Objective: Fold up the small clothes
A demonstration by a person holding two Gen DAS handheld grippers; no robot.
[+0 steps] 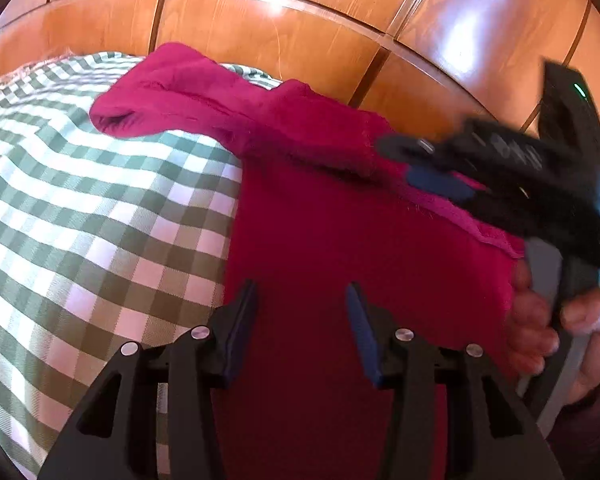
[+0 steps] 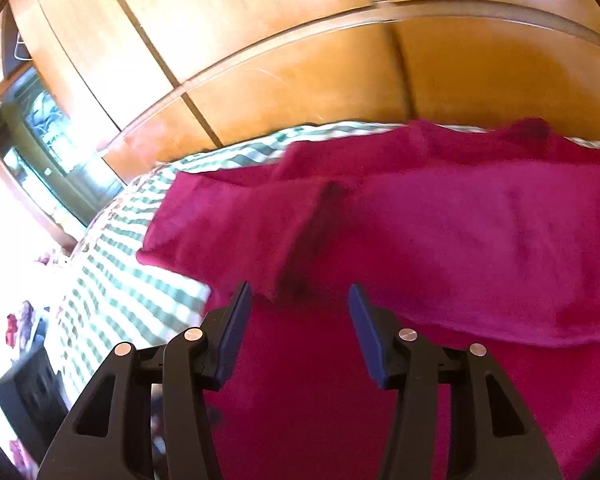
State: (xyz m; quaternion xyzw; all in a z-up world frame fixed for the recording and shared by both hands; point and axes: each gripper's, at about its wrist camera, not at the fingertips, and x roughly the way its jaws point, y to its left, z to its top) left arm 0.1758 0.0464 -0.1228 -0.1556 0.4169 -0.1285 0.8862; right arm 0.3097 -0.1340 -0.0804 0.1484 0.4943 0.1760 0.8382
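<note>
I keep the left gripper [image 1: 302, 300] and right gripper [image 2: 296, 300] parted, gripping nothing, above the red garment [image 1: 340, 240] spread on the checked cloth [image 1: 100, 200] for folding

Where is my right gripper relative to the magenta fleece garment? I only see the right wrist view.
Observer: From the left wrist view, the right gripper is blurred, over the far right part of the magenta fleece garment, with a hand holding it.
Operator: And the left one?
Observer: The left gripper has its jaws apart above the garment's near left edge, pressing on nothing.
Operator: Is the sleeve's end closed?
Observer: No, the sleeve lies across the green-and-white checked cloth with its cuff gaping open.
</note>
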